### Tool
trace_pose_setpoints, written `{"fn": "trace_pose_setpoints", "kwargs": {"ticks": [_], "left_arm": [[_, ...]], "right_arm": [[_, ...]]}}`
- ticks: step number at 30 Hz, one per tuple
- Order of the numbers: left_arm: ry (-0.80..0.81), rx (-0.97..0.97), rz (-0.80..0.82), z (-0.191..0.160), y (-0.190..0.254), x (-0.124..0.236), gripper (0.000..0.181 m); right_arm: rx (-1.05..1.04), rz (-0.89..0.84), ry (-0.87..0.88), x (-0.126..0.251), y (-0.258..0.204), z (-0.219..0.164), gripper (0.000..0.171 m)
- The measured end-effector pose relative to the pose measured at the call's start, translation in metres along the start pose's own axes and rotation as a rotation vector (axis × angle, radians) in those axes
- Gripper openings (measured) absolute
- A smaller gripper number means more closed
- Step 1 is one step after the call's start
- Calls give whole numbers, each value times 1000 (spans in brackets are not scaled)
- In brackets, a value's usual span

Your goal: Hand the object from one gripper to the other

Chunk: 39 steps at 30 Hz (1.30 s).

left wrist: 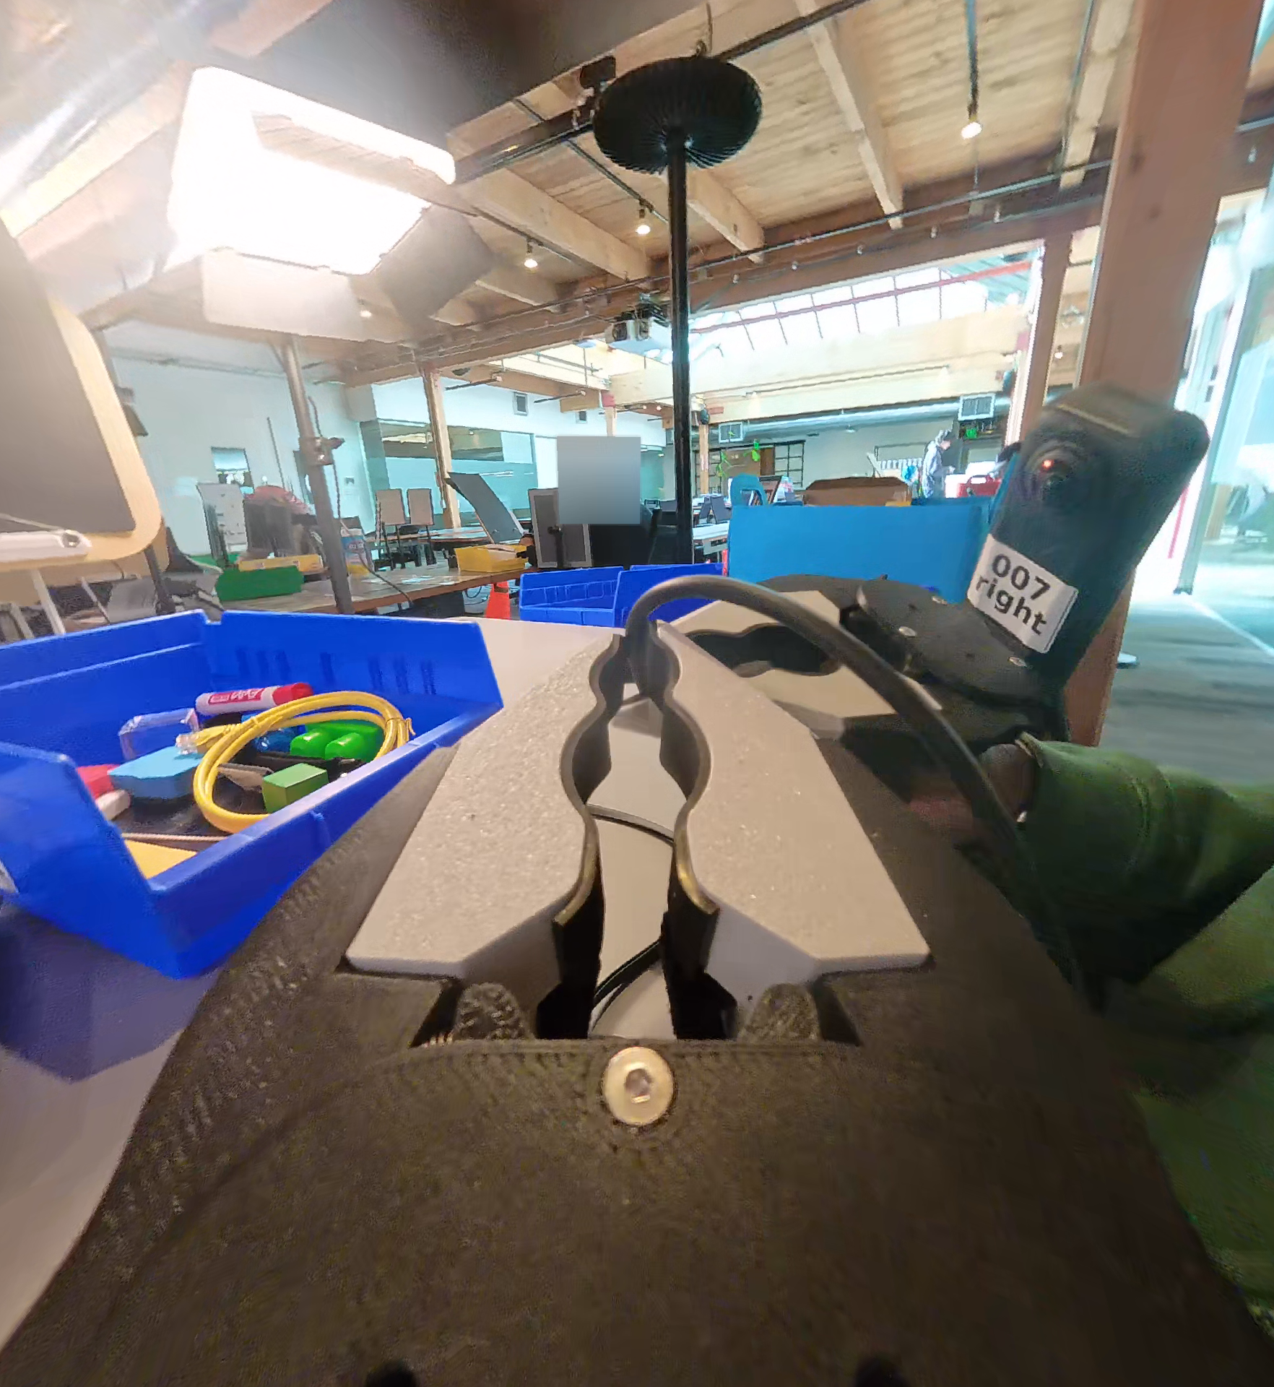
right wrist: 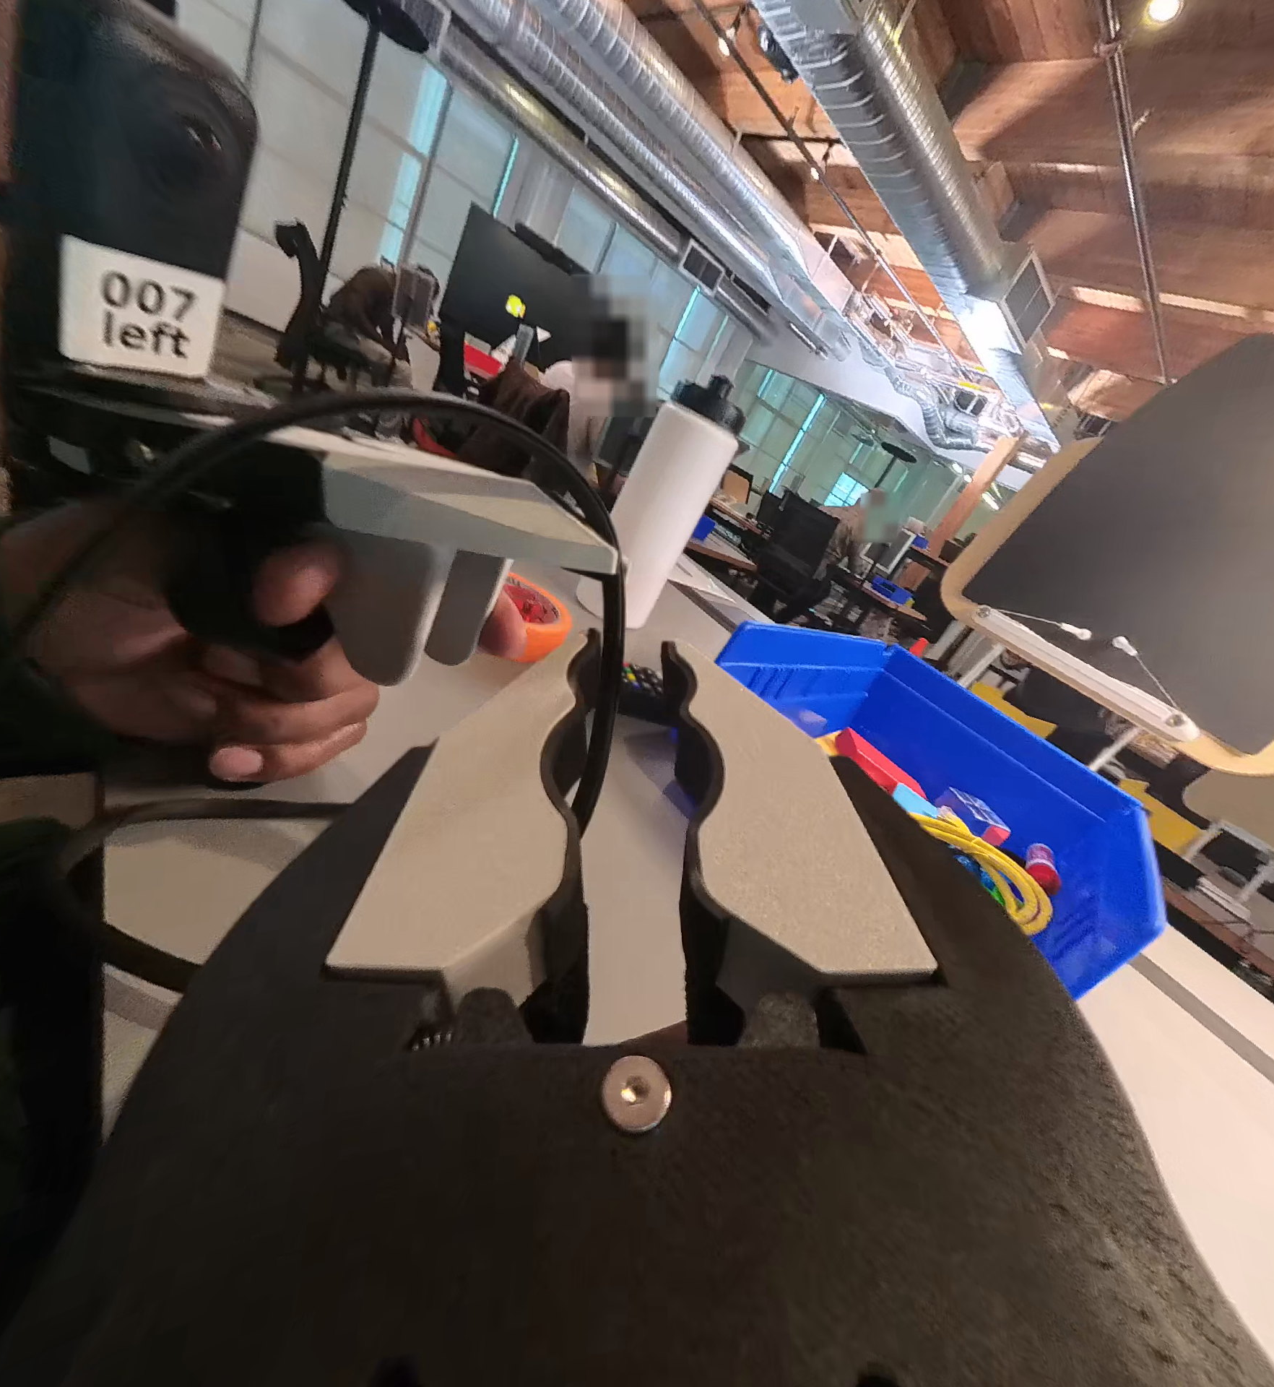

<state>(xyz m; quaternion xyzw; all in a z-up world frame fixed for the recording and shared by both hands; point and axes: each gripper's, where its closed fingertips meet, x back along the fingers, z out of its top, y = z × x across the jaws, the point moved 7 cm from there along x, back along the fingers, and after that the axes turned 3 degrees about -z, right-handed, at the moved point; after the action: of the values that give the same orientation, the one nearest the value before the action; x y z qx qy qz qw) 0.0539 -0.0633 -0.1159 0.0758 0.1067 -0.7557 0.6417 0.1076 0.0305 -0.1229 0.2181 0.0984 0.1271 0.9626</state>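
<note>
A thin black cable (left wrist: pixel 724 585) is the object. My left gripper (left wrist: pixel 638 645) is shut on it at the fingertips. From there the cable arcs right, past the right gripper's grey fingers (left wrist: pixel 836 698), which point toward my left fingertips. In the right wrist view the cable (right wrist: pixel 614 675) hangs down between the fingers of my right gripper (right wrist: pixel 628 649), close to the left finger. The jaws stand apart, wider than the cable. The left gripper's fingers (right wrist: pixel 469 518) are up left, held by a hand (right wrist: pixel 169 660), with the cable looping over them.
A blue bin (left wrist: pixel 56 863) of small items, among them a yellow cable (left wrist: pixel 214 795), stands left of the left gripper; it shows at right in the right wrist view (right wrist: pixel 1114 901). A white bottle (right wrist: pixel 671 510) and an orange tape roll (right wrist: pixel 544 623) stand on the grey table (right wrist: pixel 1182 1051). My left and right fingertips are right by each other.
</note>
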Motion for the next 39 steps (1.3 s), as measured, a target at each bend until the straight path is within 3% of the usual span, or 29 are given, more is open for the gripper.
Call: {"fn": "trace_pose_setpoints", "kwargs": {"ticks": [7, 13, 39], "left_arm": [[-23, 5, 4, -1, -1, -2, 6], [-26, 24, 57, -2, -6, -3, 25], [-46, 20, 106, -3, -9, -5, 26]], "right_arm": [[-30, -11, -49, -3, 4, -5, 4], [-105, -75, -100, -3, 19, -13, 4], [-121, -106, -76, -2, 24, -12, 3]]}}
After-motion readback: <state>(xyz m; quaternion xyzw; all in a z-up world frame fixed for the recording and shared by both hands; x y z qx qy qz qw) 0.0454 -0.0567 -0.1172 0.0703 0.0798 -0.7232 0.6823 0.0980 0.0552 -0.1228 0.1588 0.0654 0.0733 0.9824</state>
